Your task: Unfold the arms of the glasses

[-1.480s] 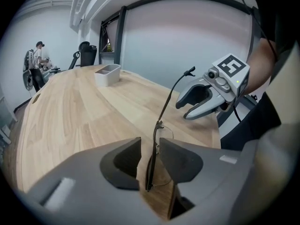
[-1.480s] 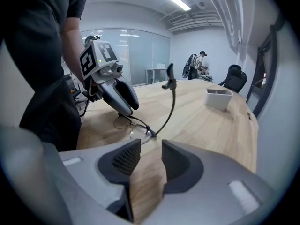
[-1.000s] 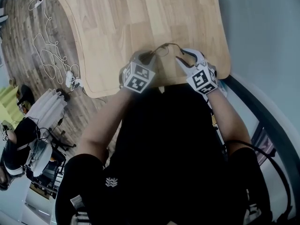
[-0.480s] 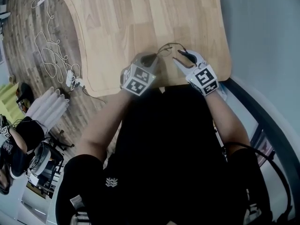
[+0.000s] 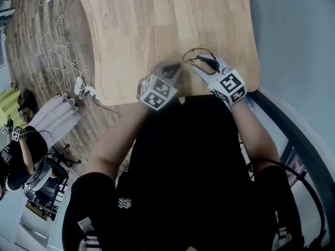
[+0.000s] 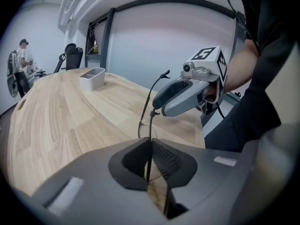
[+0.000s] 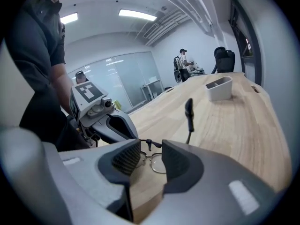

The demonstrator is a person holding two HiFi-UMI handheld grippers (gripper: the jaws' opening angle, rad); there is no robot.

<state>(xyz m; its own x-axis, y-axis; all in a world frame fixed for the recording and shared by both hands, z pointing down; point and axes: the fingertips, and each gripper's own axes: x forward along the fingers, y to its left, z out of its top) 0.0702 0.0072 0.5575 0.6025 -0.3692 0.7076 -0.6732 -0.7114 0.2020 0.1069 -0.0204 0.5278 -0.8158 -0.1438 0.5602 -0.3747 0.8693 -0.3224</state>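
Thin wire-framed glasses [image 5: 192, 55] hang just above the wooden table [image 5: 146, 25], near its front edge. My left gripper [image 6: 150, 158] is shut on the wire frame beside one lens [image 6: 149, 125]. One arm of the glasses [image 6: 157, 90] stands up from its hinge. In the right gripper view the lenses [image 7: 158, 162] lie just beyond my right gripper [image 7: 151, 161], which is open with nothing pressed between its pads. The dark arm tip [image 7: 189, 109] rises past it. The two grippers face each other, the left gripper [image 5: 171, 71] close to the right gripper [image 5: 205, 64].
A small white tray [image 6: 92, 78] stands far back on the table, also in the right gripper view [image 7: 219, 88]. The table's front edge runs right below both hands. Cables [image 5: 57, 61] lie on the floor at the left. A person [image 6: 21, 60] stands in the distance.
Both grippers have risen slightly with the glasses. The right gripper has rolled and edged left toward the raised arm.
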